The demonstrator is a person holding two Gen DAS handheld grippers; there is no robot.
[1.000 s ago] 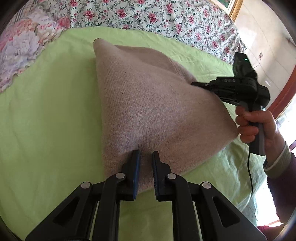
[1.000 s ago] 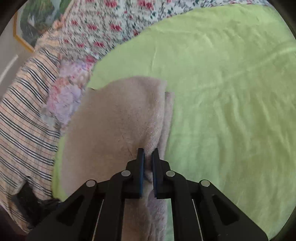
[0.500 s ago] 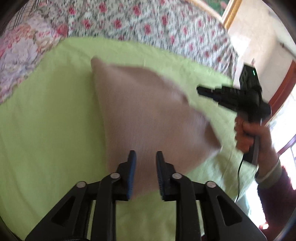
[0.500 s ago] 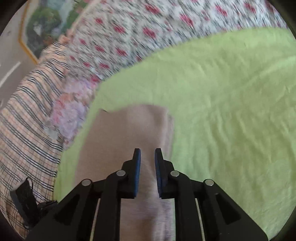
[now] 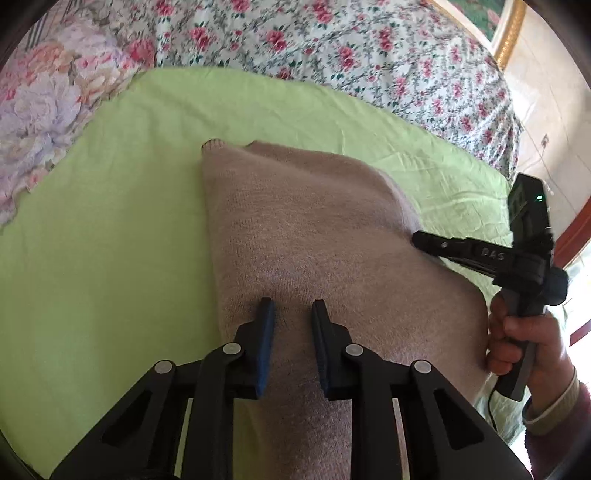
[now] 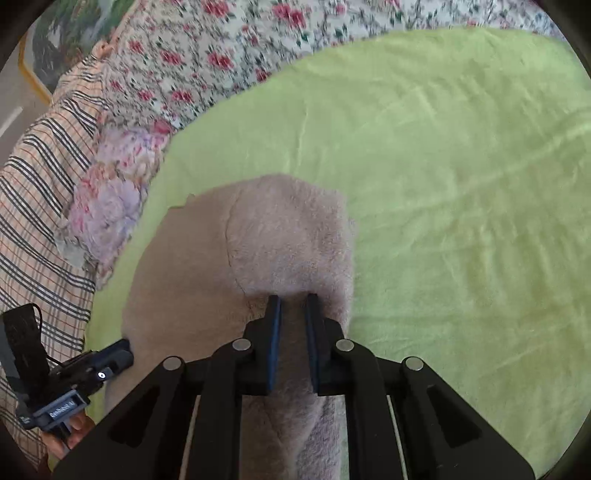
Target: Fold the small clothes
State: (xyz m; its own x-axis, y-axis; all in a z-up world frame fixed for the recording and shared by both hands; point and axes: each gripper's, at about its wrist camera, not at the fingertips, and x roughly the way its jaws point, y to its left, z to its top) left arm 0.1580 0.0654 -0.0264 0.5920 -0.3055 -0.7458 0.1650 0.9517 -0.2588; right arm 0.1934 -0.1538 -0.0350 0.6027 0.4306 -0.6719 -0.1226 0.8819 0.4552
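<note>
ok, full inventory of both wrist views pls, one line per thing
knit garment: 1, beige-pink, lying on the green sheet, partly folded, a fuzzier layer on top in the right wrist view
green sheet: 1, light green, spread over the bed under the garment
floral quilt: 1, white with red roses, beyond the sheet
pastel floral fabric: 1, pink and lilac, beside the sheet's far corner
striped fabric: 1, peach with dark stripes, bed edge
picture frame: 1, gold, on the wall, mostly cut off
left tongs: 1, black with blue pads, open, over the garment's near part
right tongs: 1, black with blue pads, garment between the pads
right hand: 1, on the right tongs' handle
</note>
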